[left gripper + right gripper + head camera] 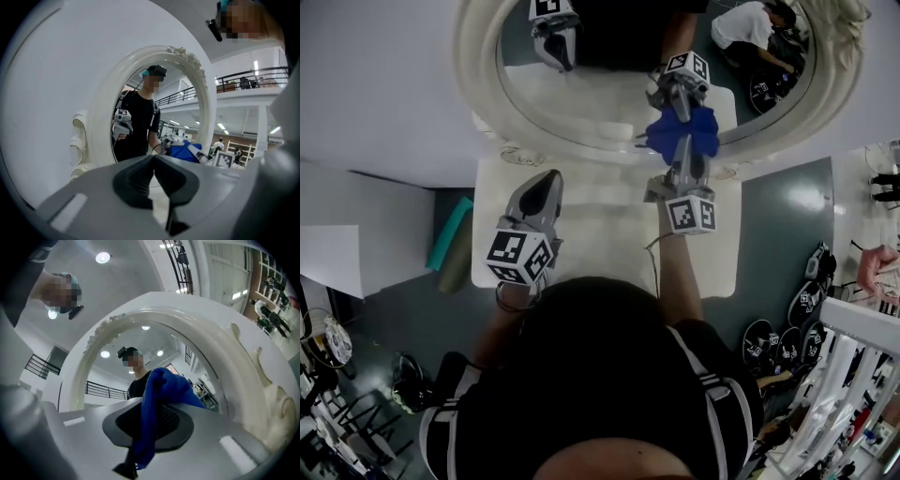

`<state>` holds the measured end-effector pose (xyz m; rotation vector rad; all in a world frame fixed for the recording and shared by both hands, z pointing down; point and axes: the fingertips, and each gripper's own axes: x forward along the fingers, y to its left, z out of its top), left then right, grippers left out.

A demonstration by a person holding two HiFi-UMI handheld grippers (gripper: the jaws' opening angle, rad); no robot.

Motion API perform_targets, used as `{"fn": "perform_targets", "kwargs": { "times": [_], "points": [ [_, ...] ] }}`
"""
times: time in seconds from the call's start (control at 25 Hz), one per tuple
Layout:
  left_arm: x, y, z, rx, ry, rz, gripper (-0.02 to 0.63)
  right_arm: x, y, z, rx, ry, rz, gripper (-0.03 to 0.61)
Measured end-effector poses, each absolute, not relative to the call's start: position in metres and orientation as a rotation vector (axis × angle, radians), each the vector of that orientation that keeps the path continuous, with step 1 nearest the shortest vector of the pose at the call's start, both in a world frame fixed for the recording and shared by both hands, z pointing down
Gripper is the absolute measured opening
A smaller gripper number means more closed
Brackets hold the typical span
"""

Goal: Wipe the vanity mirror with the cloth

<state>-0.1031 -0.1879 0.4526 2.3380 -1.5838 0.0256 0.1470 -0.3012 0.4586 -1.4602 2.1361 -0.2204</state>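
Right gripper view, right tool point(154, 409) clamped on cloth point(165, 384), touching mirror point(105, 376)

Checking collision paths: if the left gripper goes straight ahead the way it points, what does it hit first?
Probably the mirror, low on its glass or at the bottom of its white frame. Nothing shows in between, though depth is unclear.

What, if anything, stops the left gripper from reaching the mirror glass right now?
Probably nothing, so likely yes. The left gripper, jaws shut and empty, points at the mirror with only tabletop between. The right gripper holding the cloth sits off to its right.
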Motion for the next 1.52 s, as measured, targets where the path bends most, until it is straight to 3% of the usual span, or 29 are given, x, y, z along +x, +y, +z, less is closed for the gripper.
{"fn": "perform_targets", "kwargs": {
  "times": [0.32, 0.68, 1.0, 1.2, 1.52],
  "points": [
    [-0.103, -0.185, 0.447, 2.354, -1.576, -0.018, 0.011, 0.104, -0.293, 0.309, -1.258, 2.285, 0.272, 0.04],
    [-0.115, -0.184, 0.452, 2.322, -1.604, -0.024, 0.01, 0.055, -0.29, 0.296, -1.369, 2.473, 0.59, 0.041],
    [-0.117, -0.187, 0.446, 2.32, -1.625, -0.043, 0.011, -0.012, -0.282, 0.357, -1.263, 2.717, 0.935, 0.04],
    [-0.136, -0.177, 0.452, 2.297, -1.645, -0.042, 0.01, -0.06, -0.274, 0.437, -1.168, 2.928, 0.889, 0.04],
    [-0.138, -0.176, 0.447, 2.283, -1.668, -0.05, 0.011, -0.086, -0.273, 0.493, -1.013, 3.046, 0.733, 0.04]
  ]
}}
